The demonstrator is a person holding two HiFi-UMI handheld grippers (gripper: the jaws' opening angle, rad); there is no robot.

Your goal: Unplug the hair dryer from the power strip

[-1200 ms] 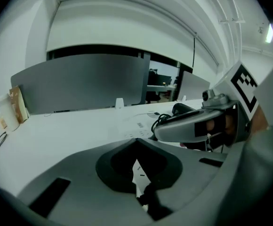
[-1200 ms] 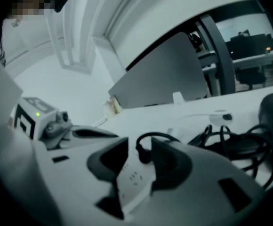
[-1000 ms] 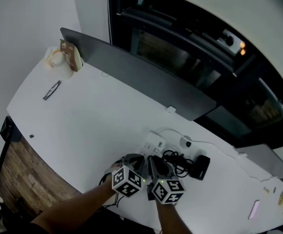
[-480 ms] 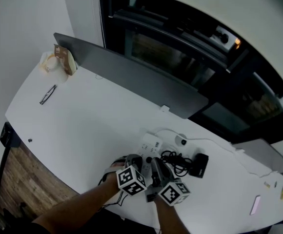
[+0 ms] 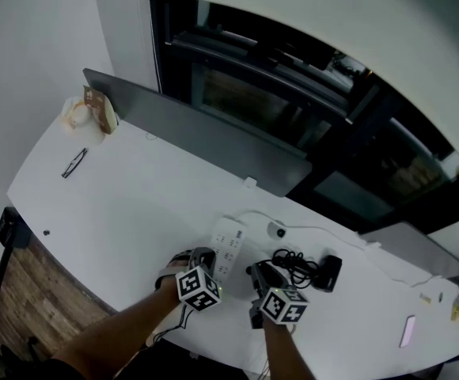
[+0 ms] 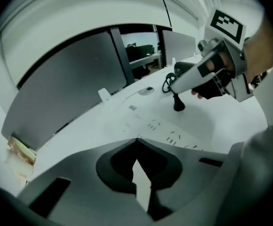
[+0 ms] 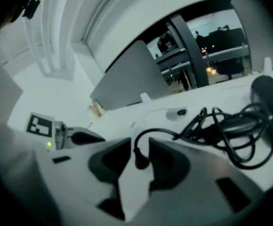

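Plug (image 7: 141, 160) of the hair dryer (image 5: 330, 271) is already out of the power strip (image 5: 228, 246). I see it in no socket, between the jaws of my right tool (image 7: 139, 144). Its black cord (image 5: 293, 261) curls away to the tangle beside the dryer, which lies at about three o'clock from the strip.

These jaws have just been opening and now stand at a middle width. The plug is between them, but the pads seem not to press it, so I judge that I am letting it go onto the white worktop (image 5: 134, 196).

My left tool (image 6: 136, 139) has its jaws together with nothing between them, and its tips sit at the seven o'clock end of the strip. I think it is placed so to keep the strip down, that it does not follow the pull. The sockets that I can see on the strip carry nothing.
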